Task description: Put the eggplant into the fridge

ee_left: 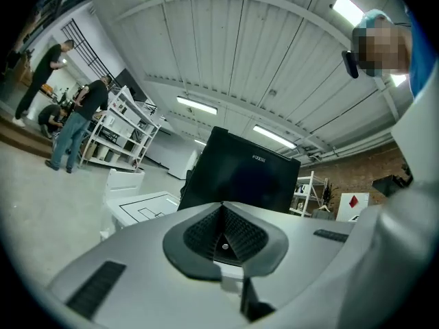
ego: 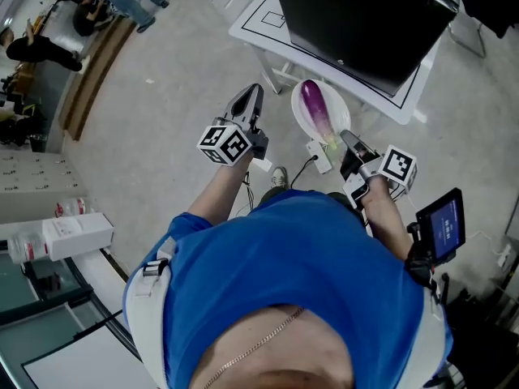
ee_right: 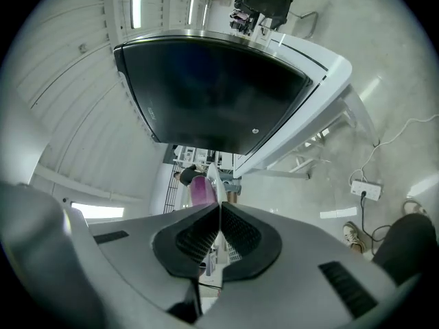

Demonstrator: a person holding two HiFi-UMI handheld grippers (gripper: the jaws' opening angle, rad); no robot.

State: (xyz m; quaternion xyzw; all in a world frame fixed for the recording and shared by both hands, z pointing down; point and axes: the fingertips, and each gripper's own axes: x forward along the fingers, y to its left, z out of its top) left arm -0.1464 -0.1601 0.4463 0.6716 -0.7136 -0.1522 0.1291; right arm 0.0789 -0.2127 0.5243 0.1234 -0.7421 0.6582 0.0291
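Observation:
A purple eggplant [ego: 315, 106] lies on a white plate [ego: 302, 118], which is held out in front of the person. My right gripper [ego: 345, 139] is shut on the plate's near rim. In the right gripper view the plate [ee_right: 212, 177] shows edge-on between the closed pads, with the eggplant [ee_right: 199, 190] just left of it. The black fridge [ego: 365, 19] stands shut on a white table [ego: 263, 19] straight ahead; it also fills the upper part of the right gripper view as the fridge [ee_right: 212, 91]. My left gripper [ego: 250, 97] is shut and empty, left of the plate, pointing at the fridge [ee_left: 240, 177].
A power strip [ee_right: 363, 190] and cables lie on the concrete floor by the table legs. White boxes [ego: 77, 233] sit at the lower left. Two people [ee_left: 68, 122] stand by shelves far to the left. A small screen [ego: 442, 224] rides on the right forearm.

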